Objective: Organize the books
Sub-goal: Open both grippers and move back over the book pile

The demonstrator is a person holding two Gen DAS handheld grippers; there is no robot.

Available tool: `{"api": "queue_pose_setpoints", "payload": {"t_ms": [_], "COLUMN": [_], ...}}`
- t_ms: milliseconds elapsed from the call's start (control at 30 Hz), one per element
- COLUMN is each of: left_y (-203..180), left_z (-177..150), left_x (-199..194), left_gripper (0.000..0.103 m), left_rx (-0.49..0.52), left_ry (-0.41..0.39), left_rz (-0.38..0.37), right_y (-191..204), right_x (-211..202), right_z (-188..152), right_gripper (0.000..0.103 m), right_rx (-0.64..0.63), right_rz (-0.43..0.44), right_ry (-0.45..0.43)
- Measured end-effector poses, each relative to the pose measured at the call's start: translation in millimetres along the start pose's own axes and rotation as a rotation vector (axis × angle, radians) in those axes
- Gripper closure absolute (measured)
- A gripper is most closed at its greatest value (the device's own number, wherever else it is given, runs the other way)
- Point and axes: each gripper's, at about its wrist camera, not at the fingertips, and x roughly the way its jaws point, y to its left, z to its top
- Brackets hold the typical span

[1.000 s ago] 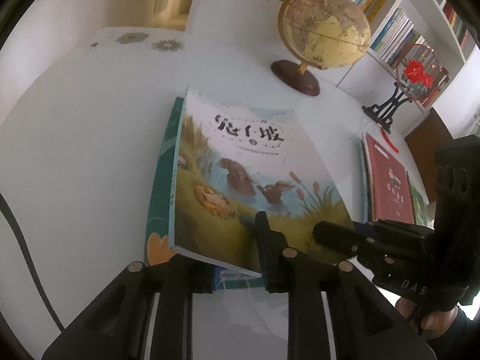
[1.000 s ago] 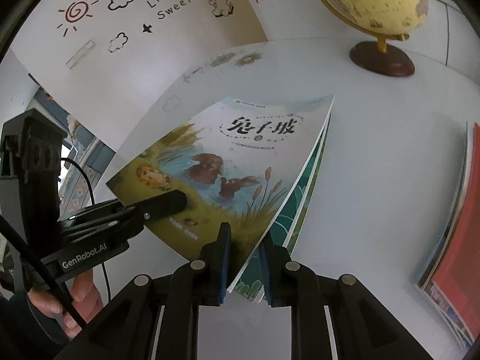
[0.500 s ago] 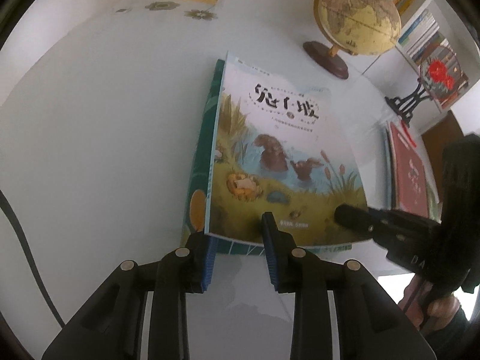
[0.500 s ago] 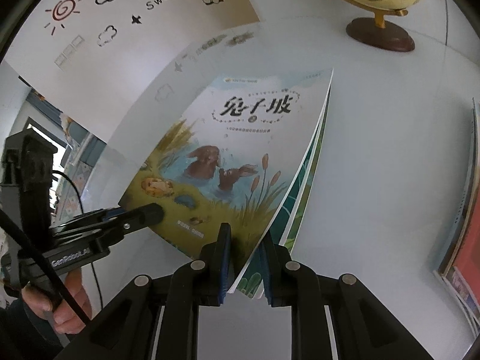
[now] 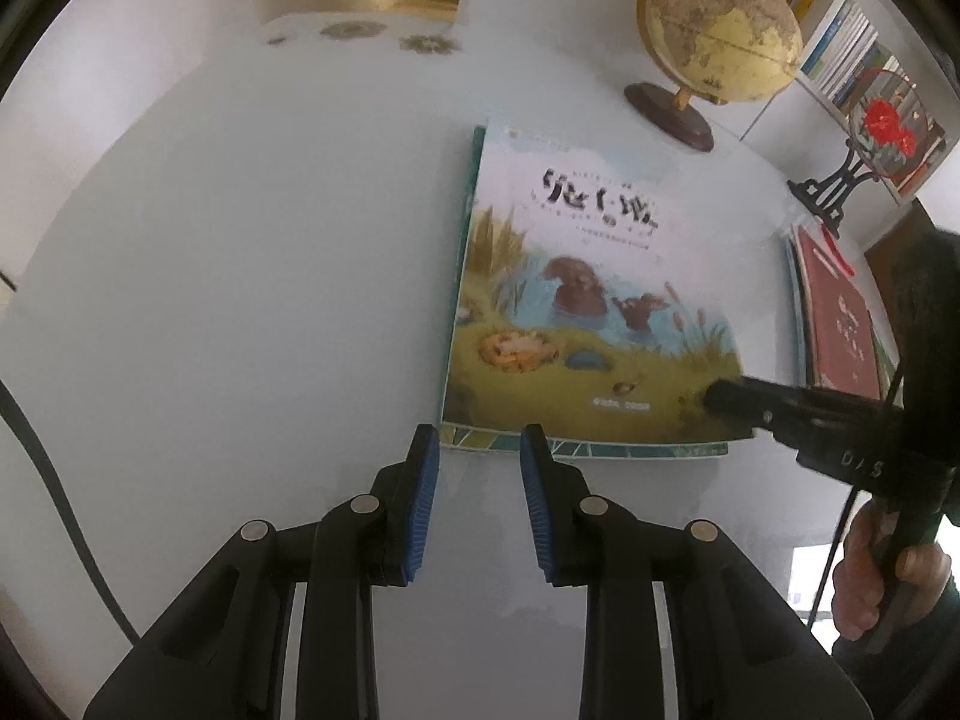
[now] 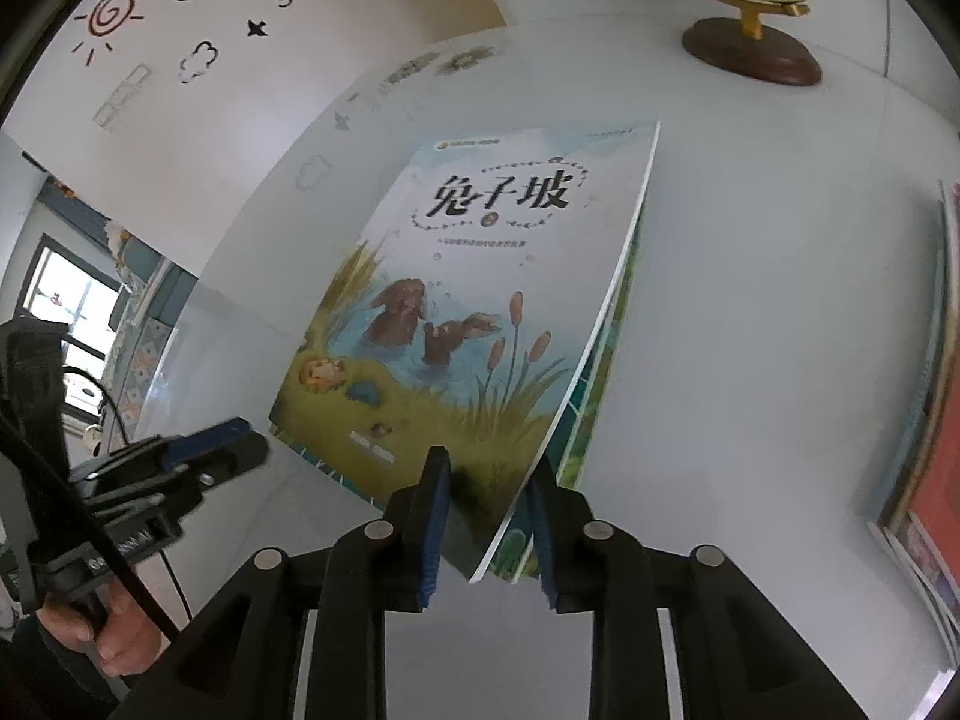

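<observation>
A picture book with rabbits in a pond (image 5: 576, 300) (image 6: 468, 300) lies on top of a green book (image 5: 474, 439) on the white table (image 5: 240, 300). My left gripper (image 5: 477, 447) is open just at the stack's near left corner, and its blue pads press on nothing. My right gripper (image 6: 486, 480) has the rabbit book's near right corner between its jaws, which are opening; the pads stand clear of the thin cover. That edge of the cover still curls up a little. From the left wrist view, the right gripper's fingers (image 5: 729, 396) sit over the same corner.
A globe on a wooden base (image 5: 714, 42) (image 6: 750, 48) stands behind the books. A red book on a small pile (image 5: 840, 318) (image 6: 936, 480) lies to the right, beside a fan ornament on a black stand (image 5: 864, 138). Bookshelves line the back right.
The right jaws, shut on the rabbit book's corner before, have spread apart. The book has come down almost flat onto the green one. The left gripper has backed off to the near edge.
</observation>
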Motion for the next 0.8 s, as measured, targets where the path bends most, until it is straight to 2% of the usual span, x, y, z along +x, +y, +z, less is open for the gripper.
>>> {"api": "queue_pose_setpoints", "payload": {"t_ms": [100, 300, 400, 467, 633, 800], "left_y": [-10.6, -57.2, -86.9, -110.3, -166.7, -214.3], "left_z": [6.1, 20.4, 23.0, 25.7, 30.9, 34.9], "left_x": [-5.4, -13.1, -13.6, -14.1, -26.1, -37.6], "left_gripper": [0.077, 0.077, 0.067, 0.061, 0.061, 0.06], "left_rx": [0.022, 0.096, 0.139, 0.167, 0.252, 0.318], "left_ry": [-0.009, -0.019, 0.01, 0.02, -0.003, -0.03], "left_rz": [-0.015, -0.098, -0.177, -0.217, -0.267, -0.308], "right_y": [-2.6, -11.0, -17.3, -19.7, -35.8, -60.5], "right_x": [-12.7, -60.7, -89.0, -104.8, -151.6, -194.2], "right_z": [-5.0, -27.7, -37.4, -44.0, -57.0, -71.0], "right_gripper": [0.078, 0.078, 0.077, 0.073, 0.056, 0.054], "right_rx": [0.009, 0.069, 0.1, 0.118, 0.152, 0.21], "right_rz": [-0.051, -0.082, -0.103, -0.115, -0.173, -0.206], "right_ry": [-0.013, -0.091, -0.139, -0.169, -0.256, -0.322]}}
